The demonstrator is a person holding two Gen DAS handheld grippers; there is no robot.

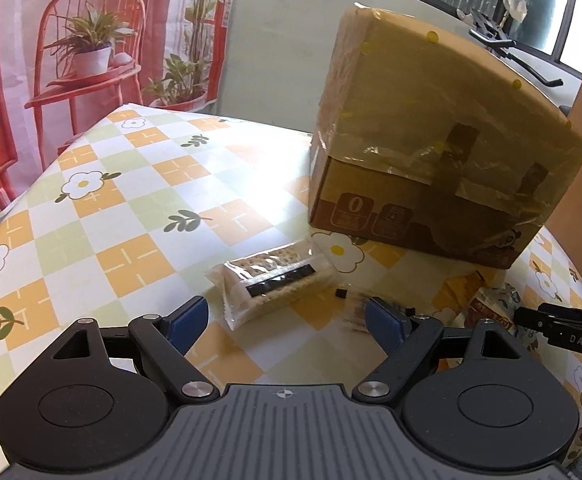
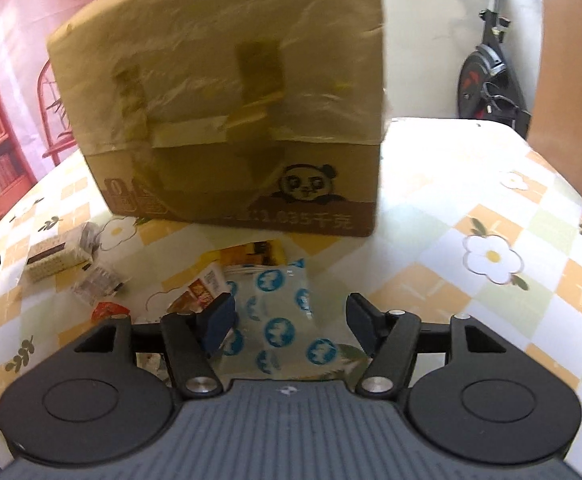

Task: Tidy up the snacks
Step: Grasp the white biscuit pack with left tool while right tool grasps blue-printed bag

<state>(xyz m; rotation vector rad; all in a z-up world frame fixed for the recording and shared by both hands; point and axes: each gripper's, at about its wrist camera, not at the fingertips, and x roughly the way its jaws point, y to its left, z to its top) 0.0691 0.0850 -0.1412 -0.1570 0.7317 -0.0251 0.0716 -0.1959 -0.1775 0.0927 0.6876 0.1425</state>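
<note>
- Picking is the step in hand, as I judge it: the right gripper (image 2: 289, 318) hangs low over a clear packet printed with blue roundels (image 2: 281, 320), which lies on the surface (image 2: 431, 216) between its two pads.
- Right gripper state: jaws partly apart. The left pad sits at or over the packet's left edge and the right pad stands clear of it, so no clamp is visible.
- Left gripper (image 1: 287, 320): jaws wide apart, nothing between them. It hovers just short of a clear-wrapped cracker pack (image 1: 271, 286).
- Other snacks lie loose near the box front: an orange-yellow packet (image 2: 251, 254), a red-and-white packet (image 2: 201, 290), a small red one (image 2: 107, 312), and a small clear packet (image 2: 97, 282) beside the crackers.
- Container: one taped cardboard box (image 2: 227, 92) with a panda print stands upright behind the snacks. Only its outer faces show; whether it is open on top, and what it holds, cannot be told.
- No snack is seen inside any container, so I read the sorting as at an early stage.
- Next move, in my judgement: centre the right pads on the roundel packet, close, and lift. The film looks thin and slippery, so a pinch near the edge may slide off.
</note>
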